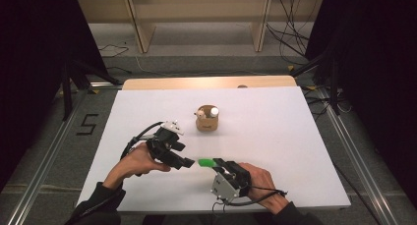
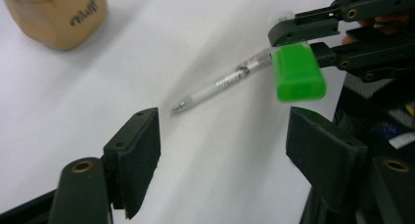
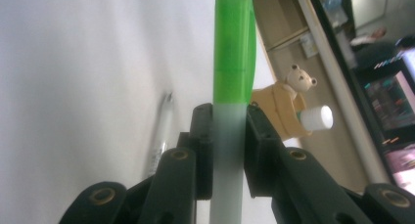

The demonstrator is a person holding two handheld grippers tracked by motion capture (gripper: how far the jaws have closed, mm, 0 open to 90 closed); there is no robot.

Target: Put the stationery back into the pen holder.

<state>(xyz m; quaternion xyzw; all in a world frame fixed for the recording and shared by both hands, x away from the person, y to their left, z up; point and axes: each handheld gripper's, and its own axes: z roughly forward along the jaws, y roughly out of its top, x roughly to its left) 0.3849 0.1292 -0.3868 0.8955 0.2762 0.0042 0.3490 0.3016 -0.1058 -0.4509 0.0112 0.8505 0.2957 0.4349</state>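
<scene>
Marker (image 3: 234,57) clamped in right gripper (image 3: 229,131), white table (image 1: 295,136) open around.

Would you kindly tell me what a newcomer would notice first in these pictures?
The green-capped marker, clamped upright in the right claw, stands out near the table's front edge. The left claw gapes open beside it, above a clear pen on the white table, with a wooden bear pot mid-table.

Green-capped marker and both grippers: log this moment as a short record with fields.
held thing: green-capped marker, clamped by its pale barrel in the right gripper
left gripper: jaws open, nothing between them
on table: clear pen, lying flat, untouched
holder: wooden cup with a bear figure and a white-capped item, apart from both grippers
</scene>
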